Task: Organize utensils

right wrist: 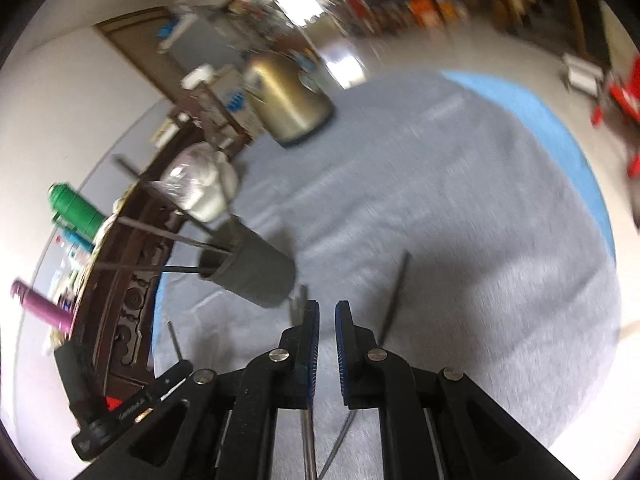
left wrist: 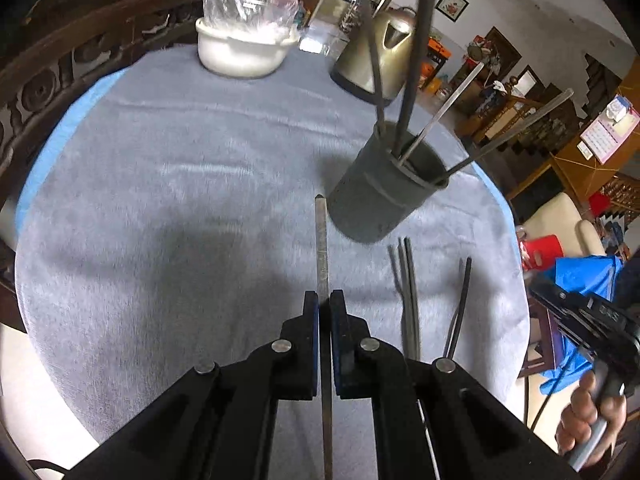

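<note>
Round table (left wrist: 200, 208) under grey cloth, blue edge showing. Standing on it: dark utensil holder (left wrist: 384, 196) near middle, white lidded pot (left wrist: 244, 50) and metal kettle (left wrist: 376, 56) at far side. Loose chopsticks (left wrist: 410, 300) lying flat just beside holder.

right gripper (right wrist: 327, 322) seemingly empty beside grey holder (right wrist: 256, 276).

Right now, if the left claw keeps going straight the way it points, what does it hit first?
Probably the dark utensil holder: the silver chopstick clamped in the left claw already has its tip beside the holder's base. Depth is unclear, so it might land on the grey cloth first.
</note>
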`<state>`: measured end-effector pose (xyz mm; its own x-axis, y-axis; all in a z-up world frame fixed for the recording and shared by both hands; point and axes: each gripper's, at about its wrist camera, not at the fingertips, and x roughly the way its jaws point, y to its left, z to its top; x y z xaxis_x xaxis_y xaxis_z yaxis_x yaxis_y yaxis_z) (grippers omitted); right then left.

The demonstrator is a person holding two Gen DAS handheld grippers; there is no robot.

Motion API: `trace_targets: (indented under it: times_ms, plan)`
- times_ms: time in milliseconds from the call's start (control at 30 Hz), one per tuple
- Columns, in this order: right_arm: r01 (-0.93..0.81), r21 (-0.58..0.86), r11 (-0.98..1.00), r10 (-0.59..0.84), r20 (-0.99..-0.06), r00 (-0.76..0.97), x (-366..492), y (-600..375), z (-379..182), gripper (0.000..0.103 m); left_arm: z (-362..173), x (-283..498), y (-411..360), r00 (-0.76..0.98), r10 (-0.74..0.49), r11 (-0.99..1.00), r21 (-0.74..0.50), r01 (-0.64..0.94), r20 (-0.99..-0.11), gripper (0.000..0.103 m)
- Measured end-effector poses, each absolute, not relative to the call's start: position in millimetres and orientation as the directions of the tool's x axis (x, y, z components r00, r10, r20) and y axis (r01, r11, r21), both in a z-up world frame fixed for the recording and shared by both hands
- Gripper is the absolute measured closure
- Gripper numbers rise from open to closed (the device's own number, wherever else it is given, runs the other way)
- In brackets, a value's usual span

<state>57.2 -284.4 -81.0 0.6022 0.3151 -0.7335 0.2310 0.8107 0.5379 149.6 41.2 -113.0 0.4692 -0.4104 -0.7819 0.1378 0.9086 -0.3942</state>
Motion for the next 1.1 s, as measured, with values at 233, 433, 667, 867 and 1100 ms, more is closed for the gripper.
trace_targets:
  times_ms: [233, 433, 667, 867, 1100]
  plan:
    - [0.34, 0.537, 0.772, 0.326, -0.793, 0.514, 71.3, -298.5, -126.6, 0.092, -131.8, 148.5, 49.1, 0.413, -0.448, 0.892, -0.427, 0.146, -0.793, 0.097]
    - [0.383, 0.534, 0.753, 0.322, -0.808, 0.494, 97.8, -304.9, -141.7, 0.082, -142.5, 165.4, 44.5, 0.383, -0.459, 0.887, -0.438, 0.145, -0.802, 0.097]
    - [0.428, 0.454, 0.782, 0.265, -0.863, 0.431, 122.6, -304.9, -149.8, 0.08, -155.4, 188.6, 57.7, 0.336, -0.445, 0.889, -0.455, 0.054, -0.83, 0.097]
    - [0.434, 0.39, 0.812, 0.236, -0.9, 0.367, 143.2, -298.3, -160.8, 0.08, -156.2, 203.4, 49.3, 0.304, -0.446, 0.892, -0.446, 0.072, -0.842, 0.082]
    - [0.373, 0.33, 0.867, 0.194, -0.914, 0.356, 149.7, -284.6, -158.5, 0.082, -156.4, 216.3, 20.0, 0.29, -0.353, 0.935, -0.329, 0.131, -0.889, 0.073]
